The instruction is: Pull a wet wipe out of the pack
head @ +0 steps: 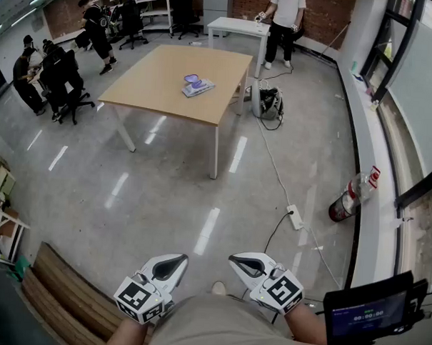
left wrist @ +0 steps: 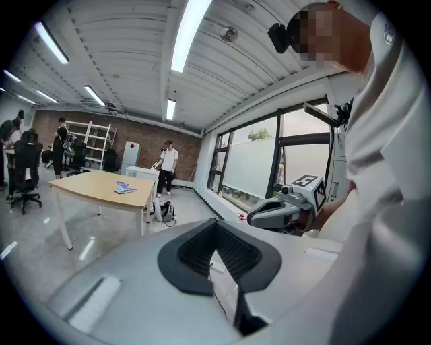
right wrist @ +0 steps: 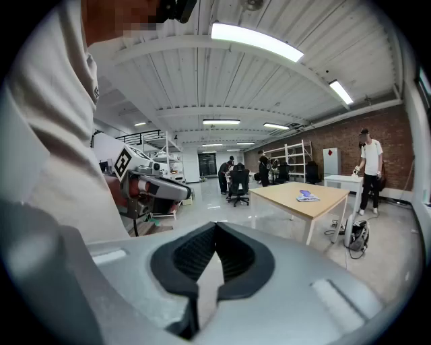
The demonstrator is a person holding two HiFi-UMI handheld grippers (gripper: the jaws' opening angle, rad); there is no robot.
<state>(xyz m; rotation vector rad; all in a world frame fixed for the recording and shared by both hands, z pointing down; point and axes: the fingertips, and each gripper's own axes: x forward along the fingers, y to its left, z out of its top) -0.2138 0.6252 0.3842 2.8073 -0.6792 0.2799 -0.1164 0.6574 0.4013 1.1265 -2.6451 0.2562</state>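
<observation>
While the person's tummy fills the bottom of the head view, the left claw (head: 170,265) and the right claw (head: 246,263) sit just in front of it. They are side by side, tips turned toward each other, w/ a strip of floor (head: 165,187) btw them.

In the left gripper view the left claw (left wrist: 216,224) is closed. Its black pads (left wrist: 188,256) meet at the tips and hold nothing. In the right gripper view the right claw (right wrist: 215,226) is the same, pads (right wrist: 180,259) tip to tip, nothing in them.

A dark screen (head: 371,311) sits low by the right arm.

Next on the shiny gray floor is a white plug strip (head: 295,217) w/ a long cord. A red thing (head: 350,199) leans near the wall on the right. I can't tell what it is.

Further out is a wood table (head: 163,80), well apart from both claws. The pack of wipes (head: 197,85) lies flat on top, near the middle, alone. It is pale w/ a purple patch on it. Both gripper views show it too, tiny (left wrist: 124,189) (right wrist: 308,196). Neither claw is near it.

A bag (head: 267,102) sits on the floor just beside the table's far right corner.

Far back is a white table (head: 237,25) w/ a person in a white shirt (head: 285,21) standing beside it. At far left, people in dark clothes (head: 49,71) sit on black chairs.
</observation>
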